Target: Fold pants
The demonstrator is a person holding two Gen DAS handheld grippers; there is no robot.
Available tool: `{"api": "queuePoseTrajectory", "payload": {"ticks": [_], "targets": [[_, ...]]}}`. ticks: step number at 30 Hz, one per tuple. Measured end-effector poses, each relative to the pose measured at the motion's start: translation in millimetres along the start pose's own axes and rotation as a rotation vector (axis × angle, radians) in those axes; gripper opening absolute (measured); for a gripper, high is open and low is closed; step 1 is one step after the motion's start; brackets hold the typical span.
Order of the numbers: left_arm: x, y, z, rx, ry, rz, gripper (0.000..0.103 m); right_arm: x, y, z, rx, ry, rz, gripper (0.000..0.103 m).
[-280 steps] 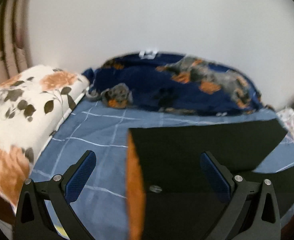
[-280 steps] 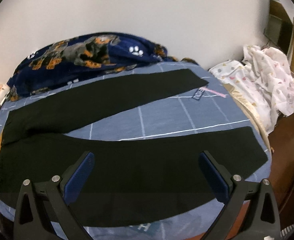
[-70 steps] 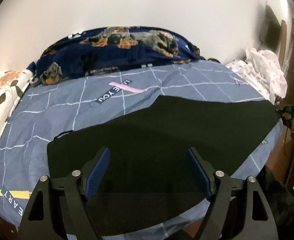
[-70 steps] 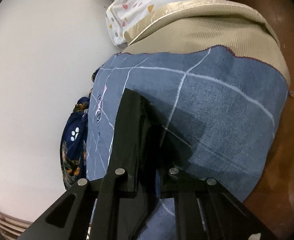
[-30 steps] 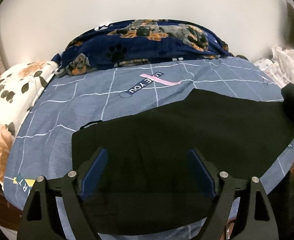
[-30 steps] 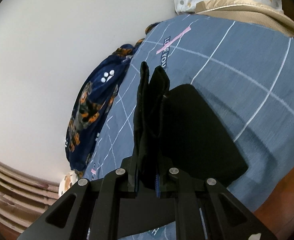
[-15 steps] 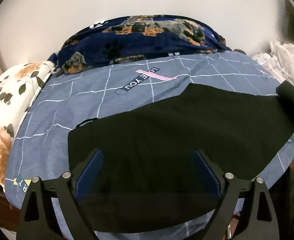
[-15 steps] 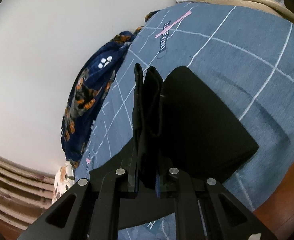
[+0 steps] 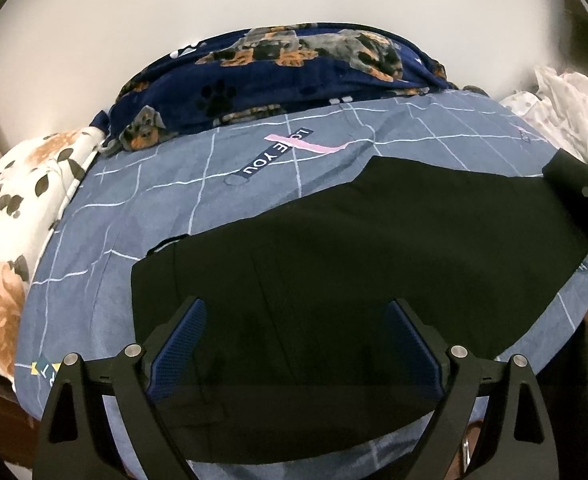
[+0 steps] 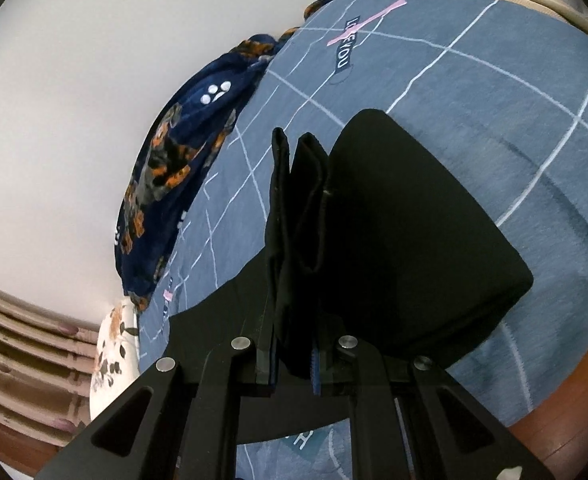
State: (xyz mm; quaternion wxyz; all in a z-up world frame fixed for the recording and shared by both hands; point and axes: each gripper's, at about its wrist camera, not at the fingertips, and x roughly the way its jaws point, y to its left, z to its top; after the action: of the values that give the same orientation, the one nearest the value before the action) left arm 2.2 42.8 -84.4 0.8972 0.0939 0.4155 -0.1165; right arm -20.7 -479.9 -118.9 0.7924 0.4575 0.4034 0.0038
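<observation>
Left wrist view: the left gripper is hovering with its jaws spread wide and released, its blue ribbed pads framing the lower middle of the frame. Beneath and beyond them the black pants are lying flat on the bed, a matte, smooth fabric folded into a broad band running from lower left to the right edge. The bed is wearing a grey-blue sheet crossed by thin white grid lines, with a pink stripe and printed lettering near the centre top. A plush navy blanket with dog and paw prints is bunching along the top against the pale wall. A floral pillow is sitting at the left edge, and crumpled white cloth at the upper right. The right gripper is showing at the right edge, at the pants' far end.

Right wrist view: the right gripper is clenching a thick bundle of the pants hem layers, which are standing up in soft rounded folds between the nearly closed jaws. The lifted cloth is curving down to the sheet, with the navy blanket at centre left.
</observation>
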Motion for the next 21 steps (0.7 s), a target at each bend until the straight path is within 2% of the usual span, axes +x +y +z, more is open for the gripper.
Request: {"api": "queuePoseTrajectory", "payload": {"ticks": [21], "targets": [[5, -2, -1, 0.008, 0.032, -0.004, 0.092, 30, 32, -28, -0.09, 0.109, 0.012, 0.011]]}}
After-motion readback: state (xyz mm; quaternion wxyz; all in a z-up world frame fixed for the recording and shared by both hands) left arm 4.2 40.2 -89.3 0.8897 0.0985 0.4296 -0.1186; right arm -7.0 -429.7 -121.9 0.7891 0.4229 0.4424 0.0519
